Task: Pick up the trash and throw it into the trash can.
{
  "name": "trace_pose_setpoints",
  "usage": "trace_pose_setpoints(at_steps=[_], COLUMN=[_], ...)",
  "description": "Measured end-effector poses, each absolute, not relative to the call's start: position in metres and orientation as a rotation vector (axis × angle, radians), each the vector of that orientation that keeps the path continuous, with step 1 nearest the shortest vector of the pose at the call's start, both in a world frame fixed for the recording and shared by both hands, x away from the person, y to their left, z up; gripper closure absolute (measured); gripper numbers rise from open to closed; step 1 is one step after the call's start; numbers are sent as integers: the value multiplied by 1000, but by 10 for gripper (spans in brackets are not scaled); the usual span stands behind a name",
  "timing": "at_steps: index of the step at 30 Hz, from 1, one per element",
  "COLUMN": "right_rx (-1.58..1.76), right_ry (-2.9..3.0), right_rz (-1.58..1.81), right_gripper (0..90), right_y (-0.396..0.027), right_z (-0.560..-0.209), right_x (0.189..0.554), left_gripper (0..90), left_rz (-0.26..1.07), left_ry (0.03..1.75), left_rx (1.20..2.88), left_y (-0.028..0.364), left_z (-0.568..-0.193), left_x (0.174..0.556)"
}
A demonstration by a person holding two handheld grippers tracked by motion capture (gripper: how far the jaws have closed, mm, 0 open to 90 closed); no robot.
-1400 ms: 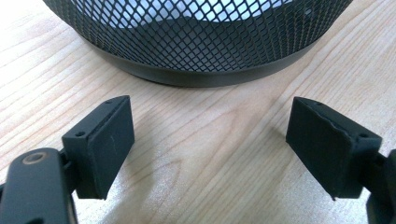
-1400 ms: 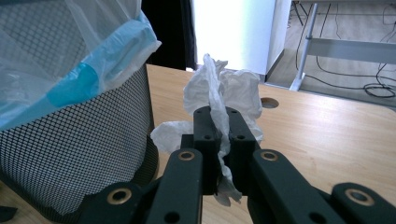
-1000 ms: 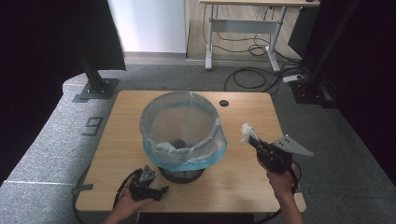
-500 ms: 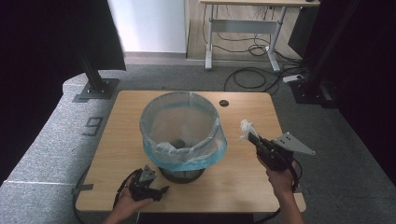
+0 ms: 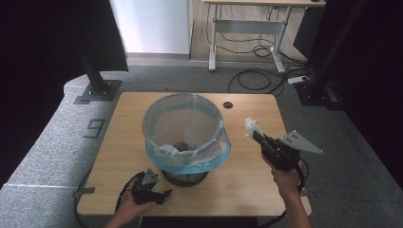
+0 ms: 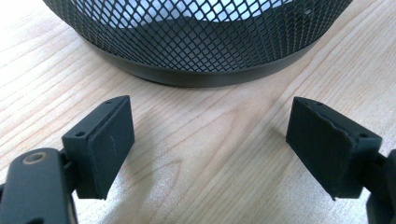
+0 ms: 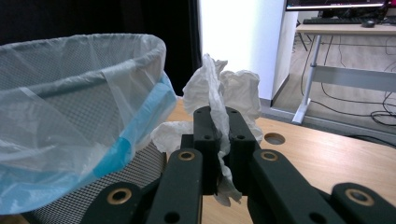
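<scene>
- Overhead, in the high view, a wooden desk [image 5: 119,137] carries a black mesh bin [image 5: 185,176] lined with a clear and blue plastic bag [image 5: 187,130]. The only writing legible is a dark "9" [image 5: 95,128] on the grey floor covering left of the desk.
- There too, the left gripper [image 5: 164,194] lies low at the desk's front edge, just beside the bin's base. The right gripper [image 5: 254,135] is held above the desk right of the bin, with crumpled white tissue [image 5: 249,126] at its tip. Against the frame half a second ago it sits a little nearer the bin; the left one has not shifted.
- In the left gripper view, the jaws stand wide apart with nothing between them, bare wood below, the bin's mesh wall [image 6: 201,42] ahead.
- In the right gripper view, the jaws are clamped tight on the tissue [image 7: 210,88], which sticks up above them, beside the bag's rim [image 7: 93,56].
</scene>
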State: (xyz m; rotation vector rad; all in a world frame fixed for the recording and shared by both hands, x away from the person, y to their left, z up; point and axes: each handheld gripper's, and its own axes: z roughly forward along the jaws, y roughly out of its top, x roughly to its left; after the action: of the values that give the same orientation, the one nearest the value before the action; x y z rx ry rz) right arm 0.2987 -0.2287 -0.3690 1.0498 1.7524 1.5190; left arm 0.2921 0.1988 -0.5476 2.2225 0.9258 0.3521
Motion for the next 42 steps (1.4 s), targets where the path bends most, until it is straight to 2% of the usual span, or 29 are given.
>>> trace_pose_setpoints(at_steps=[42], right_rx=[919], right_ry=[1797], right_rz=[1540], right_gripper=[849], right_y=[-183], right_z=[-323], right_x=[313], left_gripper=[152], left_rz=[353], left_ry=[924], left_rx=[2229], left_y=[199], left_z=[-547], left_x=[292])
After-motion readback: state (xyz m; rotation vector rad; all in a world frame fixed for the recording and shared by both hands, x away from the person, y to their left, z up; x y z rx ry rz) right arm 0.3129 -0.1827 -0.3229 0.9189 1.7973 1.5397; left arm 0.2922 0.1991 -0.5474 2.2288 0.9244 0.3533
